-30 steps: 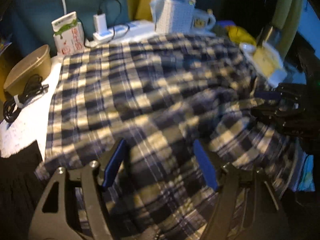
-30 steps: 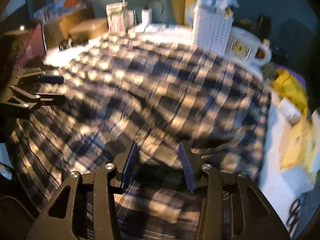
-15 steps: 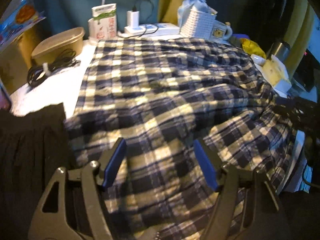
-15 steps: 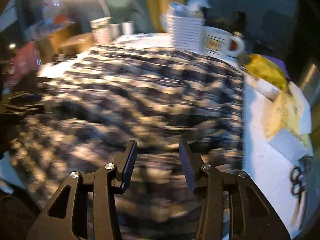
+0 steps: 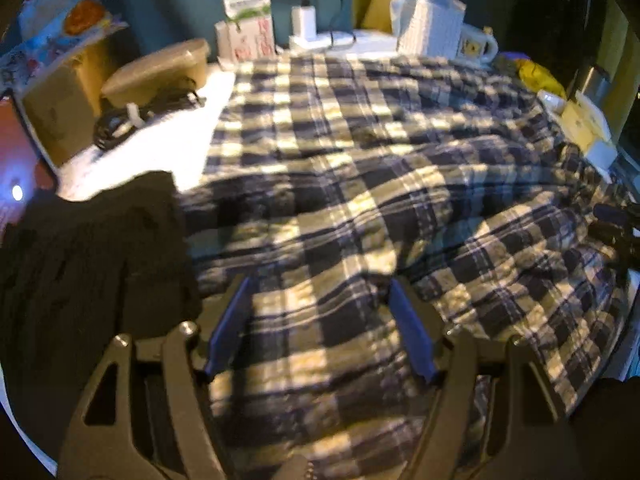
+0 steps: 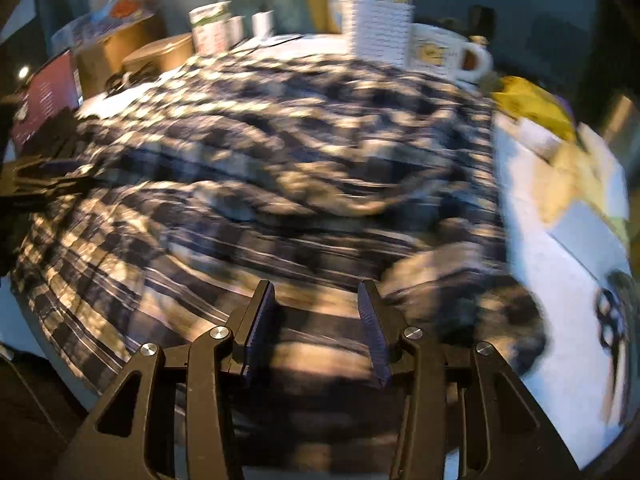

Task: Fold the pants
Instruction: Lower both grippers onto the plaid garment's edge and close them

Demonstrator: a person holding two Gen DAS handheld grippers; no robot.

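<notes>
While both the left tool and right tool hover open over the rumpled navy-and-cream plaid pants, the fold looks unstarted, so next each must grasp an edge.

The pants are plaid – dark navy and cream checks crossed by thin pale lines. Beside them lies a plain black cloth on a white table. The left gripper has blue pads on dark grey arms; the right gripper is black with dark ribbed pads. At the back stand a white woven basket, a white mug with a yellow emblem, a tan lidded bowl and a white carton with green and red print – a yellow bag sits at the right
</notes>
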